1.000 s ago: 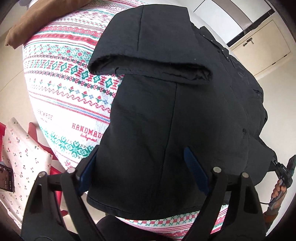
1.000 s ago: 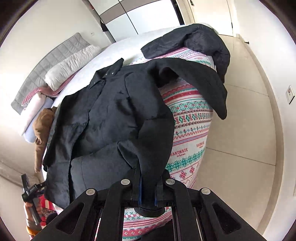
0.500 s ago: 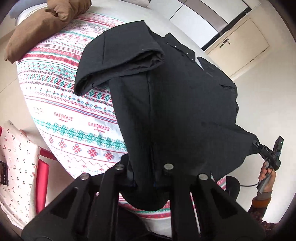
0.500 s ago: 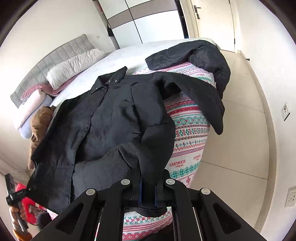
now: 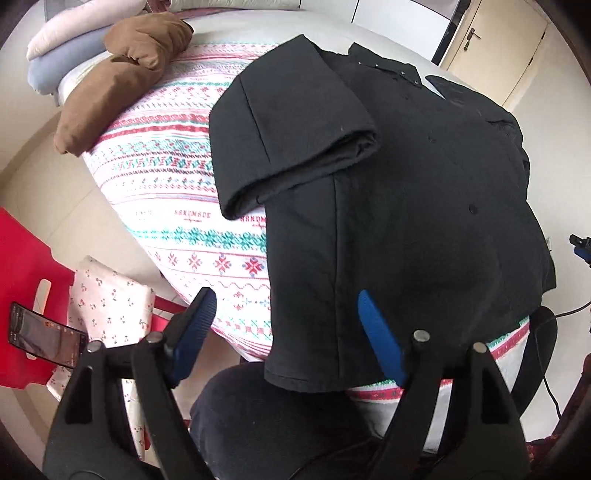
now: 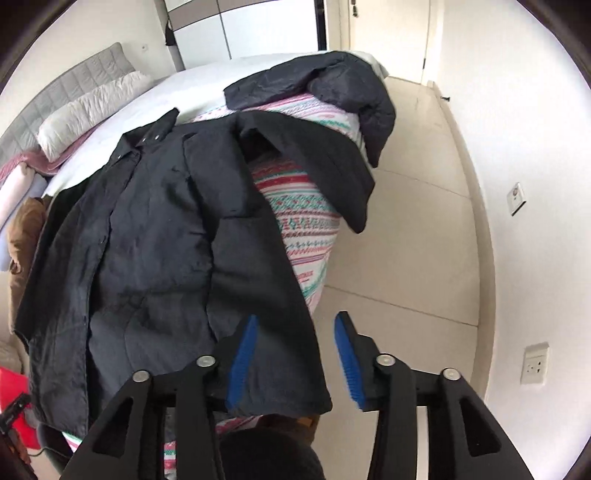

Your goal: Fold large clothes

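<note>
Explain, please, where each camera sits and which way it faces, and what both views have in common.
Left wrist: sits on the left gripper, looks down across the black coat on the patterned blanket; its open blue fingers show.
Right wrist: sits on the right gripper, looks along the coat toward the wardrobe; its open fingers show.
Shared: coat, blanket, brown pillow.

Daylight fills a white-walled room with a tiled floor (image 6: 424, 236). A bed (image 6: 207, 85) has a grey headboard (image 6: 66, 85) and pillows (image 6: 88, 107); wardrobe (image 6: 251, 26) behind.
</note>
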Demonstrator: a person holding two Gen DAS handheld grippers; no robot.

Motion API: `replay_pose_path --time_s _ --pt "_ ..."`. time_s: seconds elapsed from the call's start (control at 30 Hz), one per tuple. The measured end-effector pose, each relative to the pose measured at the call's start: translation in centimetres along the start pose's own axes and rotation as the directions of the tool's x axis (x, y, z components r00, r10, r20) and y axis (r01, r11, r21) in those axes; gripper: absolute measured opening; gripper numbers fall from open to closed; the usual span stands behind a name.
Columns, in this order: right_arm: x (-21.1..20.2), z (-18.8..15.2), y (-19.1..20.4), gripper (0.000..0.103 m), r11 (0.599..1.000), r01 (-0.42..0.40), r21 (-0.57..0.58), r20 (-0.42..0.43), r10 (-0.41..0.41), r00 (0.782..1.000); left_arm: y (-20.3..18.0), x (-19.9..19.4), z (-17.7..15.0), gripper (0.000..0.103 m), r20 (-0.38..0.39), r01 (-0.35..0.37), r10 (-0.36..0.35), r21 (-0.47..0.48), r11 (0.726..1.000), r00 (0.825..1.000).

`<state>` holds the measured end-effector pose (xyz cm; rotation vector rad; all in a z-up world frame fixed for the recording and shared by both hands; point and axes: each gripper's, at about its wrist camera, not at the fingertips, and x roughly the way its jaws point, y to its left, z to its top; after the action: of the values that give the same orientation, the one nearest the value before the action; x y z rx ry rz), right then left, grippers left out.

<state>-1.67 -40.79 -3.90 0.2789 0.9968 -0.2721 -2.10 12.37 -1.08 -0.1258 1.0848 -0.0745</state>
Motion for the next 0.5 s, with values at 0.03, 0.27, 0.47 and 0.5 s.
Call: replay_pose_path --time_s 0.03,0.27,0.47,0.5 --pt "-0.7 0.4 0.1 0.065 1.000 0.017 -0.004 0.029 -0.017 0.999 0.0 -0.1 0.6 0.082 0.008 -0.015 0.015 0.001 1.000 1.000" --pt "-3.6 2.7 5.3 0.079 0.993 -0.040 -0.115 0.126 0.054 0.991 -0.9 1.7 4.9 0.082 0.057 -0.041 0.037 0.069 0.997 0.998" --pt "-2.2 3.4 13.1 0.079 0.955 -0.138 -0.264 0.095 0.168 0.981 -0.8 2.9 7.0 0.082 0.130 -0.077 0.062 0.106 0.991 0.990" --pt "-2.0 3.5 14.3 0.079 0.947 -0.149 -0.285 0.087 0.180 0.980 -0.7 3.0 7.4 0.082 0.145 -0.071 0.054 0.116 0.991 0.988"
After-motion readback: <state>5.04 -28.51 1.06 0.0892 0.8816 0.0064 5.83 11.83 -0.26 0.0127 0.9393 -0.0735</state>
